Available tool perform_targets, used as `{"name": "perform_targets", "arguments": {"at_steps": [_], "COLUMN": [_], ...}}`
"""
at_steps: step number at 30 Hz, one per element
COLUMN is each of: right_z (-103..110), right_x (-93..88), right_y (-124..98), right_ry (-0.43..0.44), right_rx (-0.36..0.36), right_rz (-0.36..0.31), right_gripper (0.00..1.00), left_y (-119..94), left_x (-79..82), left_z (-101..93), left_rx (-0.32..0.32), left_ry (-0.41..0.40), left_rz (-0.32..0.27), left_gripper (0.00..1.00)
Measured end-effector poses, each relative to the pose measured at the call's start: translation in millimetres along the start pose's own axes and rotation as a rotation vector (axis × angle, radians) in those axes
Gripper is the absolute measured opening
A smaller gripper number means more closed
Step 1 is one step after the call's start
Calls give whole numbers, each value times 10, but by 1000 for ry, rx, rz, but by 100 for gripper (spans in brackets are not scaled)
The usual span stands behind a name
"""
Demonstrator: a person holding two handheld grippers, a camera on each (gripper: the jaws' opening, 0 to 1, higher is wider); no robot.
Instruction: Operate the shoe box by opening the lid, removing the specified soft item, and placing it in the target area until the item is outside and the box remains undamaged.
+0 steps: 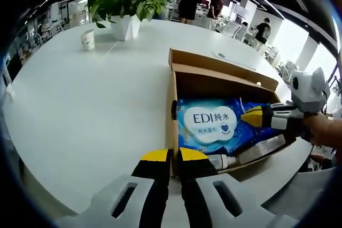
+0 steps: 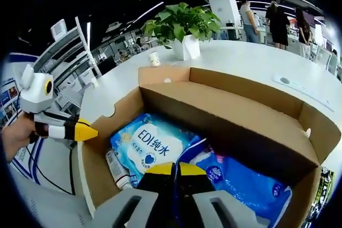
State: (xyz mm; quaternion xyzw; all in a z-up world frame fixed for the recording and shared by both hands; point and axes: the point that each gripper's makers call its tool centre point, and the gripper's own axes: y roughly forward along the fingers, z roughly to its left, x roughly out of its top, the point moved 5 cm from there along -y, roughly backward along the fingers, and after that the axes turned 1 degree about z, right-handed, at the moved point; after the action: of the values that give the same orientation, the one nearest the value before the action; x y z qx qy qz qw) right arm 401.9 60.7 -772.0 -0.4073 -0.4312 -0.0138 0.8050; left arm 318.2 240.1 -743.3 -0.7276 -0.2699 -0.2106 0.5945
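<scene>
An open cardboard shoe box [image 1: 224,84] [image 2: 224,110] lies on the white table [image 1: 80,105], its lid folded back on the far side. Inside lies a blue-and-white wet-wipes pack [image 1: 214,124] [image 2: 152,142], with another blue soft pack [image 2: 251,180] beside it and a slim clear bottle [image 1: 251,153] [image 2: 115,169] along one wall. My left gripper [image 1: 174,156] [image 2: 91,131] is shut on the box's side wall. My right gripper [image 2: 176,168] [image 1: 251,117] reaches into the box, jaws together, tips at the edge of the wipes pack. Whether it pinches the pack is unclear.
A potted plant [image 1: 128,4] [image 2: 184,25] and a paper cup [image 1: 88,38] [image 2: 155,58] stand far across the table. People stand among desks in the background. A hand [image 2: 16,134] holds the left gripper. Bare table lies left of the box.
</scene>
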Motion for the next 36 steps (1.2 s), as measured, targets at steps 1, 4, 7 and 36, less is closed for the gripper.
{"name": "perform_targets", "arguments": {"at_steps": [1, 4, 7, 36], "right_z": [6, 26, 41, 194], "right_x": [10, 42, 83, 474], "right_y": [-10, -42, -74, -315], "right_ry": [2, 15, 32, 88], "right_rx": [1, 10, 18, 47], "right_rz": [-2, -12, -27, -136], "right_gripper": [0, 0, 0, 0], "left_y": [-1, -5, -7, -3], "left_x": [0, -2, -2, 0], "left_z": [-1, -5, -6, 0], "left_rx": [0, -2, -3, -11], "left_ry": [0, -2, -6, -5], "left_rz": [0, -1, -2, -7], "left_gripper": [3, 3, 3, 4]}}
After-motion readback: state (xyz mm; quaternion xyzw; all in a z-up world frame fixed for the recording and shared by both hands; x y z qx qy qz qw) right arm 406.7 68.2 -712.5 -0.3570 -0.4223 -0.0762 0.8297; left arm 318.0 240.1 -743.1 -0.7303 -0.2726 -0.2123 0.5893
